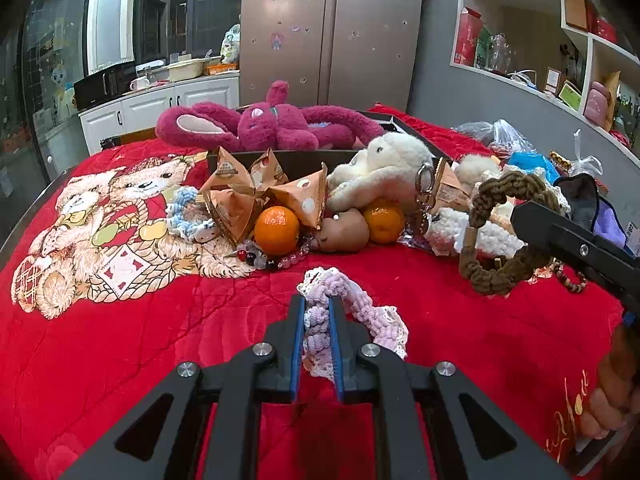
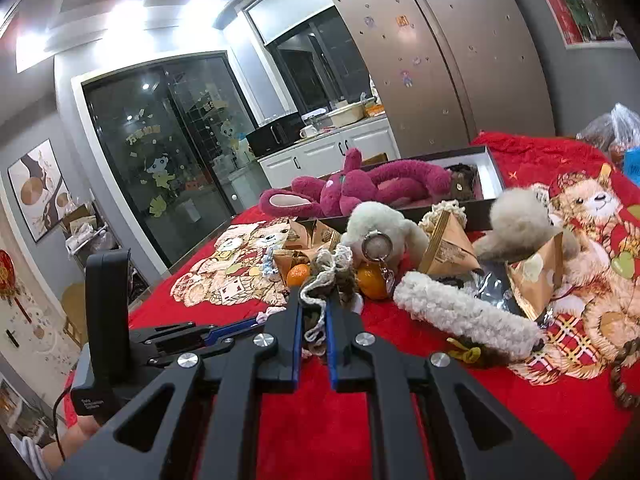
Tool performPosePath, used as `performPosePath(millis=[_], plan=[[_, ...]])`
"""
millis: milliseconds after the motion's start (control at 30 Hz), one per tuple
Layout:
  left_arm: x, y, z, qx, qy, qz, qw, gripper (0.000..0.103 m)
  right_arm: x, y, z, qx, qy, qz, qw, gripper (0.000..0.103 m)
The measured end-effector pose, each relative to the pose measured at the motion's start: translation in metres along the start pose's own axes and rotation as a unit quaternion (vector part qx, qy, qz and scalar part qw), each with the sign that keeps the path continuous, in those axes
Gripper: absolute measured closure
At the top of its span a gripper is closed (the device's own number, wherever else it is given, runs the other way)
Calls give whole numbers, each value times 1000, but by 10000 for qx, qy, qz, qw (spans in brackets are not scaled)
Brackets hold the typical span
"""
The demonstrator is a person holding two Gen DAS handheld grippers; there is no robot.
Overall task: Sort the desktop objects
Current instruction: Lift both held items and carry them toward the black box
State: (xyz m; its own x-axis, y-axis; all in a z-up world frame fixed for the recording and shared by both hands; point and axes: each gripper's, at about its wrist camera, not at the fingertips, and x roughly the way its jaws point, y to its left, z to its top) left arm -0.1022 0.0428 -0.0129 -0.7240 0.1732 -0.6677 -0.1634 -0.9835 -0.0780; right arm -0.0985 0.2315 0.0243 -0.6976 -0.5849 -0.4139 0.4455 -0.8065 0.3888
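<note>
left gripper: the left gripper [image 1: 317,312] has its fingers pinching a pink crocheted band [image 1: 360,316] with a white lace edge. The band lies on the red blanket [image 1: 160,340] that covers the desk, in front of the pile, and most of it trails off to the right of the fingers.

right gripper: the right gripper [image 2: 313,312] has its fingers clamped on a brown and cream knitted loop [image 2: 328,276], which hangs raised over the blanket beside the pile.

pile: oranges [image 1: 277,230], paper snack packets [image 1: 240,196], a white plush [image 1: 380,168], a bead string [image 1: 264,258] and a keyring [image 1: 424,184] lie heaped, touching one another, in front of a dark box [image 1: 304,158] that holds a magenta plush rabbit [image 1: 272,124].

risk, slipping: both held things are soft and floppy and gripped over a small part only, so I judge a quick swing could pull either one out of its fingers.

risk, snagging: the lace edge and trailing end of the pink band could catch on the fuzzy blanket when lifted and drag. The brown loop hangs close to the keyring and packets, so it may hook one and pull it along.

risk, rolling: a knock to the pile could free an orange, which would roll readily across the blanket.

risk, collision: the two grippers work near each other, so crossing paths could make them bump.

risk, sorting: from these views I cannot tell which compartment suits the bands.
</note>
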Motion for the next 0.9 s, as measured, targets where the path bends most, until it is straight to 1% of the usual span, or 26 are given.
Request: performPosePath(millis=[100,233,267,333,367,467,600,700,800,900], plan=[[-4,1,1,-35,-58,-90,9999,91,-3,1,2,25,-64,14,10000,93],[-10,2,3,-93,-128,-86,9998,90,-10,2,8,17,-182,29,9998,93],[-12,5,4,-195,-122,-147,9996,90,-13,2,10,23,-248,39,9997,93],[-14,12,5,-513,-79,-444,9977,90,-18,-1,15,135,-355,79,9992,93],[-16,13,6,-591,-78,-490,9970,90,-19,-2,16,171,-387,87,9991,93],[-19,10,10,-514,-182,-317,9980,90,-23,-2,21,159,-463,-108,9987,93],[-22,8,20,-542,-239,-371,9976,90,-26,-2,28,118,-543,-293,9980,93],[-25,5,31,-431,-323,-310,9981,90,-25,-2,38,110,-563,-330,9978,93],[-26,2,45,-258,-410,-174,9987,90,-20,-1,52,58,-556,-390,9977,93],[-25,4,62,-275,-461,-167,9984,90,-13,-2,68,67,-567,-408,9975,93]])
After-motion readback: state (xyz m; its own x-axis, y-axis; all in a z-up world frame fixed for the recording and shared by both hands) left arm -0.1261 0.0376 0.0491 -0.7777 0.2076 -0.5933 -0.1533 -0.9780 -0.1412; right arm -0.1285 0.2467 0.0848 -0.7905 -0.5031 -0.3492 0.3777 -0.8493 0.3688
